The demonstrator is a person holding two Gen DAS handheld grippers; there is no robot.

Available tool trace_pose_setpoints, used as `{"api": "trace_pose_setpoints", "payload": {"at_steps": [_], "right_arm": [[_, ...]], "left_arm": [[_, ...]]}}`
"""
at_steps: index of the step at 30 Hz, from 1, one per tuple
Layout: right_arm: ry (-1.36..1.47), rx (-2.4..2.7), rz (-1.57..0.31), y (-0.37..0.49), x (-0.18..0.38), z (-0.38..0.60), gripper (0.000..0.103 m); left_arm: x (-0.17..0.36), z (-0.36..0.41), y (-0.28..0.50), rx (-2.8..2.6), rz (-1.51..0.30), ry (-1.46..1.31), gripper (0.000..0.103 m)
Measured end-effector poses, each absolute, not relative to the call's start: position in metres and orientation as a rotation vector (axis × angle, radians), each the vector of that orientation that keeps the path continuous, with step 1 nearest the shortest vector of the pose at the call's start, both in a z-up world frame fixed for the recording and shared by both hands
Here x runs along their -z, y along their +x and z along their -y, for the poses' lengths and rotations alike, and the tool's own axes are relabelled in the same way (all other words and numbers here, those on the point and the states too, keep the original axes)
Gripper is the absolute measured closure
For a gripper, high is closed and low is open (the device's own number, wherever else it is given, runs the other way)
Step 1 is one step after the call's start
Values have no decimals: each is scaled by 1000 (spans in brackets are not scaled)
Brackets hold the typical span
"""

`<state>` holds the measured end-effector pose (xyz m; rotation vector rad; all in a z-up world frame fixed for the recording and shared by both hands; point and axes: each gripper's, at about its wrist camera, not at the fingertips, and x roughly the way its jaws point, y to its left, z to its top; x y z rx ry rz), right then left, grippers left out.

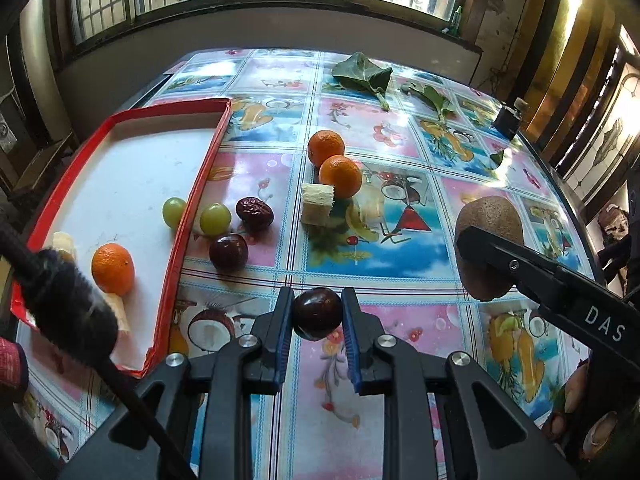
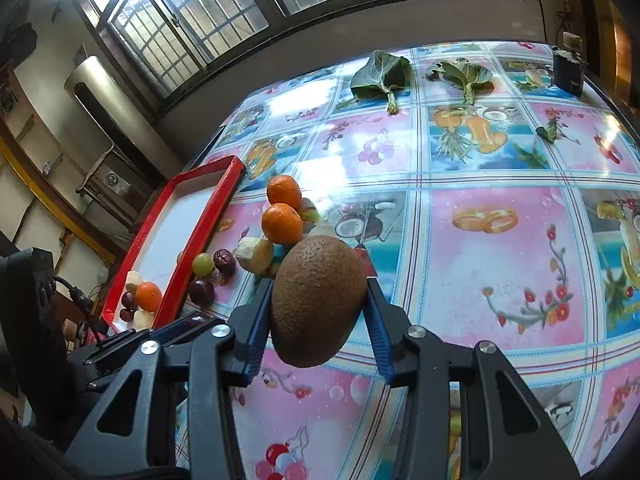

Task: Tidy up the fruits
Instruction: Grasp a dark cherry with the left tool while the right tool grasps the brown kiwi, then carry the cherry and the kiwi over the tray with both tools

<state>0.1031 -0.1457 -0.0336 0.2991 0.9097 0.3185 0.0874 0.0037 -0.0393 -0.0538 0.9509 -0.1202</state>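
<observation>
Now the left tongs [image 1: 317, 314] pinch a dark plum [image 1: 317, 313] — the right tongs [image 2: 318, 306] clamp the kiwi [image 2: 318, 300].

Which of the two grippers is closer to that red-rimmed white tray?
The left. The left gripper, clamping a dark round fruit, sits just beside the red-rimmed white tray. The right gripper, clamping the brown fuzzy kiwi, is farther out.

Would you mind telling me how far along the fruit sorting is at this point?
Done: an orange, a green grape and some pale pieces sit in the red tray.
In hand: the left gripper holds a dark date; the right gripper holds the kiwi.
Left: two oranges, a grape, two dark fruits and a pale chunk on the table.
</observation>
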Motion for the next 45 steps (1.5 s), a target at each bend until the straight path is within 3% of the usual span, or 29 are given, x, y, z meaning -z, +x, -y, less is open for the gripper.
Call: {"api": "trace_pose_setpoints", "payload": {"at_steps": [21,45], "right_arm": [[269,-390,-866,61,7,122,57],[236,-451,-889,62,11,87,57]], "left_arm": [[10,-23,47,64,-875,-40,81],[15,-57,51,-2,-872,-73,81]]}}
